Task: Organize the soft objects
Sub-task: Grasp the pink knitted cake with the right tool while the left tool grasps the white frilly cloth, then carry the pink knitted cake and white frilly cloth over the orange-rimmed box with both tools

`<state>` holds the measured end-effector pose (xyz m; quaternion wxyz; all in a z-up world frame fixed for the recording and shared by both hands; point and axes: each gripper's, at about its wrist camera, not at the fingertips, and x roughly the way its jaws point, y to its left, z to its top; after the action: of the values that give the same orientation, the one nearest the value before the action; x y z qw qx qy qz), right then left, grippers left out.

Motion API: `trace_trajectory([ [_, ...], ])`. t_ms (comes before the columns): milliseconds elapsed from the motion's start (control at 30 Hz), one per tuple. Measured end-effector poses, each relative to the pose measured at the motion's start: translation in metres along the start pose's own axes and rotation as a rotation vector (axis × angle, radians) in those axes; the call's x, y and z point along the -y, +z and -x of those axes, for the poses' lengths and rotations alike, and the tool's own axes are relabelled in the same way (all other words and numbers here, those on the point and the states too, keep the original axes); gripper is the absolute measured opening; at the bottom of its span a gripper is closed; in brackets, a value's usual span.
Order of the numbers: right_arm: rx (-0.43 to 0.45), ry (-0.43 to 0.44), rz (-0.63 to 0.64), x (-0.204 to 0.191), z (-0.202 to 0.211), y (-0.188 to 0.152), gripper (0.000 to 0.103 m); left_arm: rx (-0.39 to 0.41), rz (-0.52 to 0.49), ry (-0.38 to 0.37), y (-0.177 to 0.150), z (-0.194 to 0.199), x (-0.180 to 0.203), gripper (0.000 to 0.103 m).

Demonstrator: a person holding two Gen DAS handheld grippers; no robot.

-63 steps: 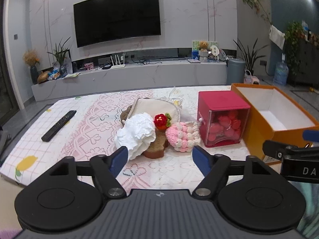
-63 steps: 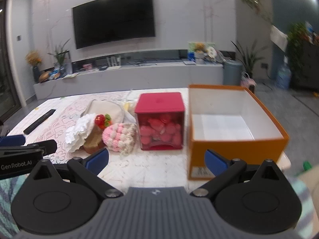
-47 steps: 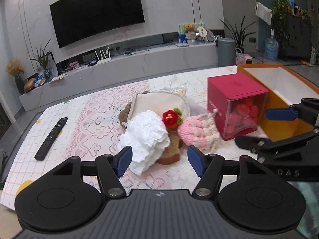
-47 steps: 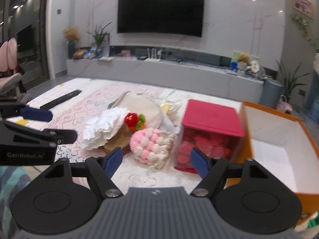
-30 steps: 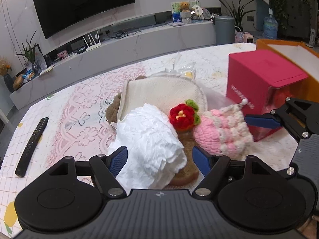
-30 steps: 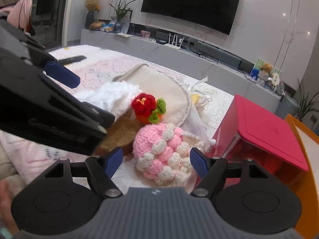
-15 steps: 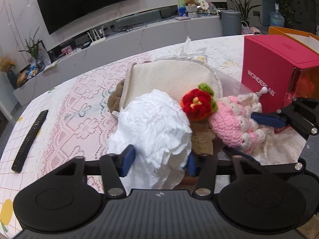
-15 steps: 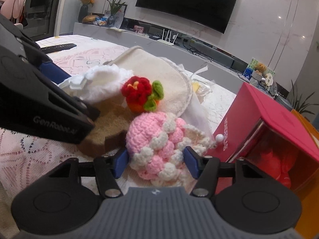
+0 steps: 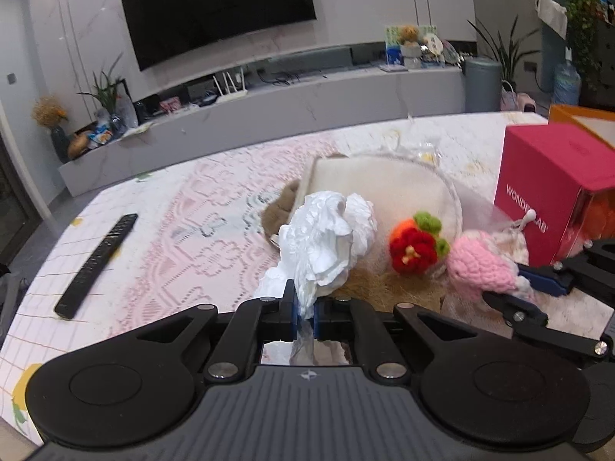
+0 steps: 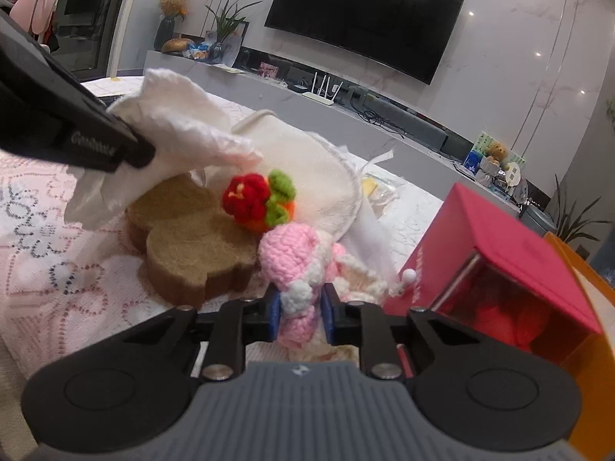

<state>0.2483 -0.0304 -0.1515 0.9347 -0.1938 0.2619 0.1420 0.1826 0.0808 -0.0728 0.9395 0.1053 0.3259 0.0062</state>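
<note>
Fingers of the left gripper [image 9: 305, 313] have just been closing and now pinch the white crumpled cloth [image 9: 326, 238], its lower fold clamped between the blue pads. The right gripper [image 10: 299, 313] has likewise been closing; its fingers squeeze the pink crochet toy [image 10: 294, 257] at its white band. Both items sit in the pile on the table [image 9: 184, 230].

The red box [image 10: 511, 246] holds red soft items behind its clear front. The orange box [image 9: 584, 119] stands behind it; its contents are hidden.

A brown felt piece [image 10: 192, 238], a red crochet flower [image 10: 257, 196] and a cream pad [image 10: 319, 184] crowd the pile. A remote control [image 9: 96, 261] lies well apart.
</note>
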Motion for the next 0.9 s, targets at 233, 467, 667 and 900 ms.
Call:
trace_trajectory([
  [233,0.041,0.0,-0.008,0.006,0.036,0.004,0.017,0.035,0.035,0.003,-0.001,0.032,0.0,0.007],
  [467,0.051,0.033,-0.108,0.024,0.067,0.004,0.016,0.063,0.05,0.019,-0.005,0.061,0.004,0.007],
  [667,0.015,0.085,-0.175,0.035,0.085,-0.006,0.016,0.069,0.056,0.029,-0.001,0.07,-0.005,0.007],
  [900,0.007,0.096,-0.209,0.044,0.099,-0.015,0.017,0.08,-0.011,0.06,0.01,0.075,-0.015,0.007],
])
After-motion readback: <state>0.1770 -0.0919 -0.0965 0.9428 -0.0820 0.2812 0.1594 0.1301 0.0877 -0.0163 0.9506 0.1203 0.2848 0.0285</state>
